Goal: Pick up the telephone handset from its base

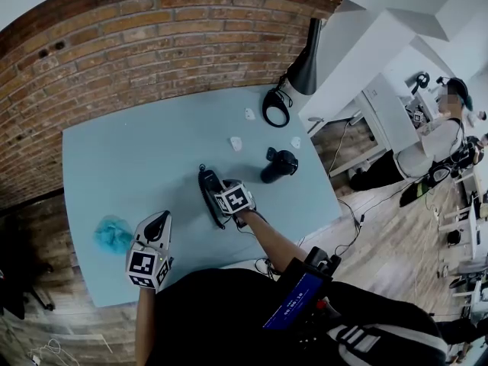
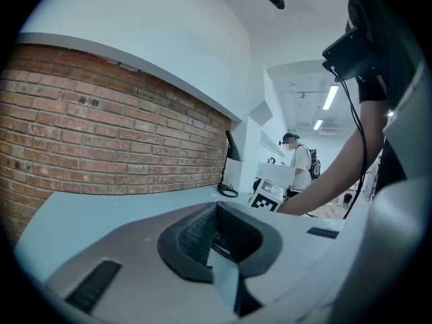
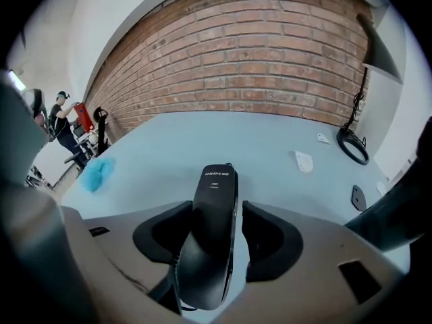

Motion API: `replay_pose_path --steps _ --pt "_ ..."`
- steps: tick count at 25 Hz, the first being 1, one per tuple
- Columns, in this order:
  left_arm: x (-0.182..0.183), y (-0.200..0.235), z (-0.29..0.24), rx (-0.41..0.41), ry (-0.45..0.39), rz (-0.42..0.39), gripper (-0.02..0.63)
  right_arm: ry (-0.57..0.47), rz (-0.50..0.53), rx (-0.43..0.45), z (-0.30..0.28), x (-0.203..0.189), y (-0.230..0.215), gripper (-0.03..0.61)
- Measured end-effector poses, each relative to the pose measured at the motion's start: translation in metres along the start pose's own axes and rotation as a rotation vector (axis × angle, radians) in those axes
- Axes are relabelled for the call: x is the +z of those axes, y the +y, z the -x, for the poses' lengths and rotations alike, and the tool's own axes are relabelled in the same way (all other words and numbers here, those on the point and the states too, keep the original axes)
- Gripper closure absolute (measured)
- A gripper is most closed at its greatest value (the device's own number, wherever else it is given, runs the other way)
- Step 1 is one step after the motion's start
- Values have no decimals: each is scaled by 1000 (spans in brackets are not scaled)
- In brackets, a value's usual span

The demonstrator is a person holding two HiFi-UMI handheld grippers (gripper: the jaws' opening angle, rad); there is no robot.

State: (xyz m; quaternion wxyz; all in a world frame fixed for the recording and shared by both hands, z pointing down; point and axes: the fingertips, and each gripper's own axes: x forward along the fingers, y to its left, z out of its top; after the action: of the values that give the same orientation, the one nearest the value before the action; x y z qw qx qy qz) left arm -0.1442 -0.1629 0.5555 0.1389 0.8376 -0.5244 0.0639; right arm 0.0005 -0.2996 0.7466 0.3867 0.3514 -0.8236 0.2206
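The black telephone handset [image 1: 207,187] lies near the middle of the light blue table [image 1: 130,158]; whether a base sits under it I cannot tell. My right gripper [image 1: 223,202] is down over it. In the right gripper view the handset [image 3: 216,194] runs lengthwise between the jaws of that gripper [image 3: 217,206], which stand open. The left pad is close against it, and a thin strip of table shows beside the right pad. My left gripper [image 1: 161,219] hovers by the table's front edge, apart from the handset. Its jaws [image 2: 217,206] are shut with nothing between them.
A blue fluffy ball [image 1: 114,233] lies at the front left. Behind the handset stand a black cylinder-shaped object [image 1: 278,165], small white pieces [image 1: 236,143], a coiled black cable [image 1: 274,107] and a black lamp [image 1: 305,63]. A brick wall [image 1: 152,44] backs the table. A person [image 1: 435,139] stands far right.
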Motion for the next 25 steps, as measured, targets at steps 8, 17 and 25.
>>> replay_pose_path --steps 8,17,25 --pt "-4 0 -3 -8 10 8 594 16 -34 12 -5 -1 10 339" --pt "-10 6 -2 2 22 22 594 95 -120 13 -19 -31 5 333" --pt "-12 5 -4 -6 32 17 594 93 -114 -1 -16 -31 4 333"
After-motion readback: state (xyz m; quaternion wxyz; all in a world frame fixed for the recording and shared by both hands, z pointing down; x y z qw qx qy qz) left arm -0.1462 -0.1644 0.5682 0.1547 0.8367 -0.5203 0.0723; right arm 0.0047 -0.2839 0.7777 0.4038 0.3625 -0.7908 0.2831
